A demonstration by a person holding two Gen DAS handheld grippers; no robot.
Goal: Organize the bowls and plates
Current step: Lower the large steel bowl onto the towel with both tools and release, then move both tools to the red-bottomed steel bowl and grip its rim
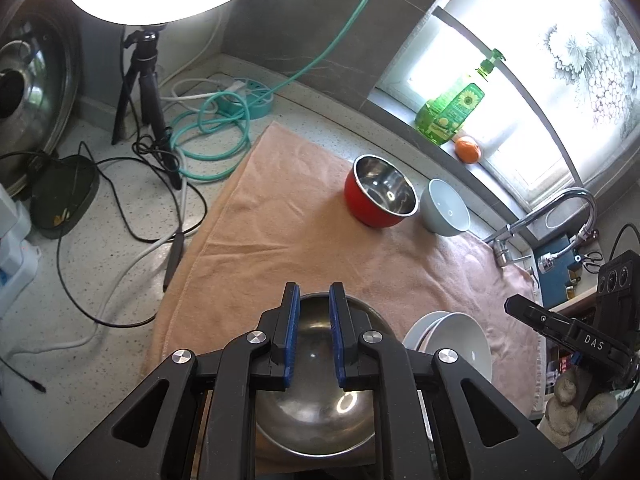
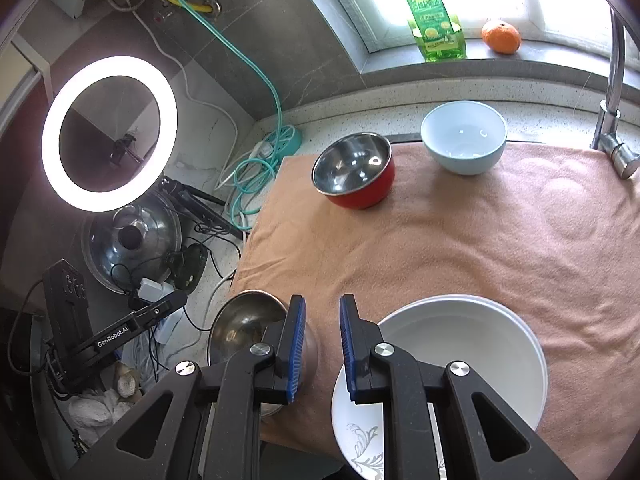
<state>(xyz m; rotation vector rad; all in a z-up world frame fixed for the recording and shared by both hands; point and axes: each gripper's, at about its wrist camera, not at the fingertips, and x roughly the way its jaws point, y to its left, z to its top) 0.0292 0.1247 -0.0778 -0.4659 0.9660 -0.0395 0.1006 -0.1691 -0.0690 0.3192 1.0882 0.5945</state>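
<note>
My left gripper (image 1: 315, 292) hovers over a plain steel bowl (image 1: 316, 392) at the near edge of the peach towel (image 1: 280, 216). Its blue pads stand a narrow gap apart with nothing between them. My right gripper (image 2: 323, 304) is likewise nearly closed and empty. It hangs between that steel bowl (image 2: 244, 320) and a white bowl (image 2: 460, 344), which sits on a white plate with a grey leaf pattern (image 2: 360, 432). A red bowl with a steel inside (image 2: 354, 172) and a light blue bowl (image 2: 464, 136) stand at the far edge of the towel.
A ring light (image 2: 108, 132) on a tripod (image 1: 144, 92), loose cables (image 1: 120, 208), a teal power strip (image 1: 252, 100) and a steel pot lid (image 2: 132, 244) crowd the counter to the left. A faucet (image 2: 612, 92) rises at the right. A green bottle (image 2: 436, 16) and an orange (image 2: 501, 36) sit on the windowsill.
</note>
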